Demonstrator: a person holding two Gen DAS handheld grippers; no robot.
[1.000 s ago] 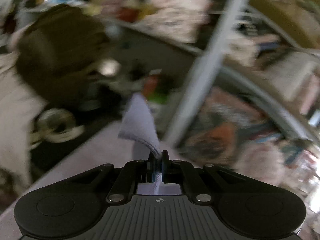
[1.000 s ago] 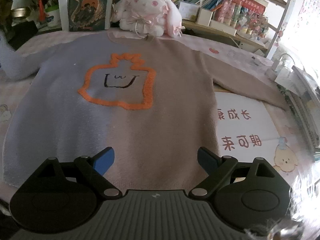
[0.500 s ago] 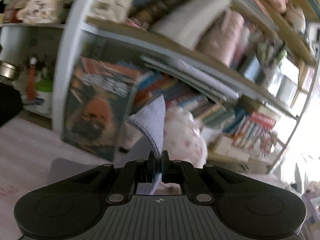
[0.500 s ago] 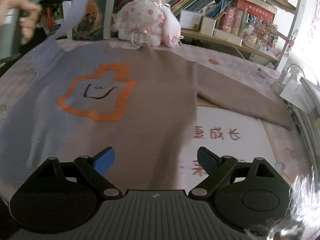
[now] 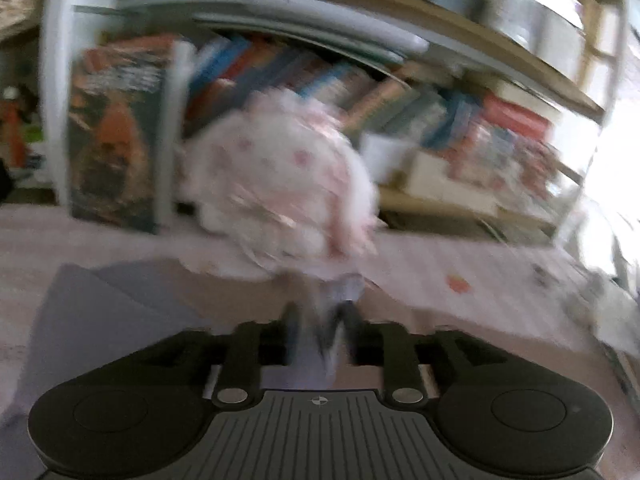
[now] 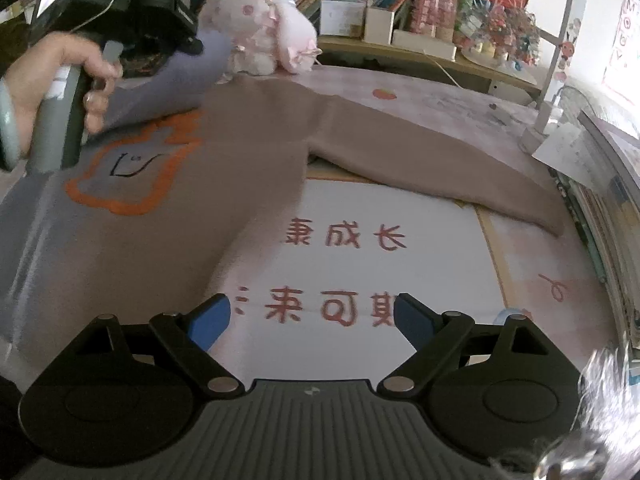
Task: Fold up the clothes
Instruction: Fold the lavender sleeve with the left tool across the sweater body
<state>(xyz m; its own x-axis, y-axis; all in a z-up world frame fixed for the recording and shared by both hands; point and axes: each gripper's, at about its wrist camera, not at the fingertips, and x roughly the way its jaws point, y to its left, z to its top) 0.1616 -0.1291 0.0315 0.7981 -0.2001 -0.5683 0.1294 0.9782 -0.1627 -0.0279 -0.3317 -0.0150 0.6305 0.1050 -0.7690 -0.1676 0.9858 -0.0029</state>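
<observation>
A two-tone sweater (image 6: 224,184), lavender on the left and brown on the right, lies flat with an orange outline on its chest. Its brown sleeve (image 6: 440,168) stretches out to the right. A hand (image 6: 52,76) holds my left gripper (image 6: 188,40) over the chest, and the lavender sleeve (image 6: 172,84) is drawn across the body beneath it. In the blurred left wrist view my left gripper (image 5: 322,320) has its fingers slightly apart with the sleeve cuff (image 5: 348,286) between them. My right gripper (image 6: 312,312) is open and holds nothing, low over the white mat by the sweater's hem.
A white mat (image 6: 360,264) with red characters lies under the sweater's right side. A pink plush toy (image 6: 264,32) sits behind the collar. Bookshelves (image 6: 400,8) line the back. A white lamp base (image 6: 536,136) and stacked books (image 6: 608,208) are at the right.
My left gripper swung right, carrying the lavender sleeve over the sweater's body, and its fingers have parted a little. My right gripper shifted right, from over the hem to over the mat.
</observation>
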